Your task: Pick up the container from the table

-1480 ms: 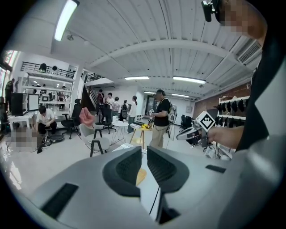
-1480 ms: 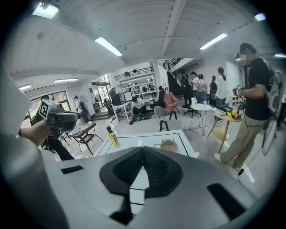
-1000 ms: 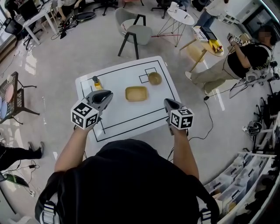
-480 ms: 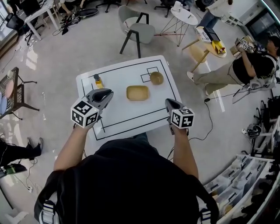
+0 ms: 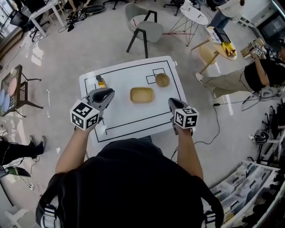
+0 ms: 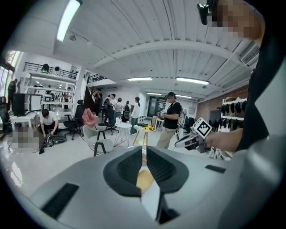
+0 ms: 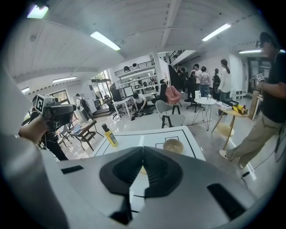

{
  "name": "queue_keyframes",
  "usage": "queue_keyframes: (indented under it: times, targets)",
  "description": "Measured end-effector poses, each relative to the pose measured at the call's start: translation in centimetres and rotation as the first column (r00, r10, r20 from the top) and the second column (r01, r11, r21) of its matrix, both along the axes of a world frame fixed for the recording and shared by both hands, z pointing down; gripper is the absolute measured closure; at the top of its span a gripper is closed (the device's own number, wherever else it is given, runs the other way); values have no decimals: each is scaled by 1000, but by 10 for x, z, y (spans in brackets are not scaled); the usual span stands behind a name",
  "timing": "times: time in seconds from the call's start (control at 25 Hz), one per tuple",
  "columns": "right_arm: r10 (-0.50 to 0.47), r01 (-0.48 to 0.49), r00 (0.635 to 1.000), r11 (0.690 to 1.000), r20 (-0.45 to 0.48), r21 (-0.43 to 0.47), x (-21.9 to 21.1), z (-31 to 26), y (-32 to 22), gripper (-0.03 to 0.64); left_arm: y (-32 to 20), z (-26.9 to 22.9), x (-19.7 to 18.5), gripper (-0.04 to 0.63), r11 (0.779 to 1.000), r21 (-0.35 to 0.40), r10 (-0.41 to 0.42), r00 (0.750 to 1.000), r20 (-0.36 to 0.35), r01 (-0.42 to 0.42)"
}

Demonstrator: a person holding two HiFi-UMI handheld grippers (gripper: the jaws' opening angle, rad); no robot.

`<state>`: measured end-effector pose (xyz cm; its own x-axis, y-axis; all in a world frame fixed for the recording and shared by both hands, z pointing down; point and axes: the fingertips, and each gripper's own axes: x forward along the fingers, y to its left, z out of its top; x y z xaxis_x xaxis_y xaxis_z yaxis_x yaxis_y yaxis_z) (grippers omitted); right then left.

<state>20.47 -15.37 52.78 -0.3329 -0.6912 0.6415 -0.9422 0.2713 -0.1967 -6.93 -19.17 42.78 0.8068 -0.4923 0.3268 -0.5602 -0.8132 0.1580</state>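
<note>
Container (image 5: 142,95): a shallow tan rectangular tray, lying flat about the middle of the white tabletop (image 5: 116,116), inside a black outline drawn on it, with nothing touching it. Nearest the camera, the wearer's black top fills the lower head view, and both bare forearms reach toward the container. The left hand-held gripper (image 5: 109,92) hangs near-left of the container, well apart from it. Its jaws stand released with only a thin slit between the pads and nothing in them. In the left gripper view a strip of the container shows through that slit. The right hand-held gripper (image 5: 171,102) hangs near-right of the container, also apart from it, and its jaws are clenched tip to tip on nothing. Left of the container and a little beyond it stands a small yellow bottle (image 5: 101,82) with a dark cap, upright. Beyond the container to the right sits a round tan bowl (image 5: 162,80), at a small drawn square. Farther beyond the container, off the tabletop, a grey chair (image 5: 147,27) with dark legs stands on the pale floor. Farther still and to the right are a white round table (image 5: 194,12) and a wooden one. Far right of the container, a person (image 5: 260,73) in a black top holds another such gripper.
</note>
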Motion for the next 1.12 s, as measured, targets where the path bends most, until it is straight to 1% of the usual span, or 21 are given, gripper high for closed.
queue_keyframes:
  times: [0.24,0.6,0.88,1.12]
  targets:
    - [-25,25,1000,999,-1,-39,6,16,-9,611,-11,5,3,560,1000,-19,-25,1000,8,25]
    - [-79,79,997,994,3,-77,6,36,-28,609,-35,11,8,561,998,-28,-59,998,23,60]
    - [-102,102,995,988,10,-114,8,56,-41,607,-41,30,17,560,996,-69,-61,997,38,64]
    - [-125,127,992,980,23,-154,3,77,-48,594,-47,48,13,561,991,-103,-79,996,52,84]
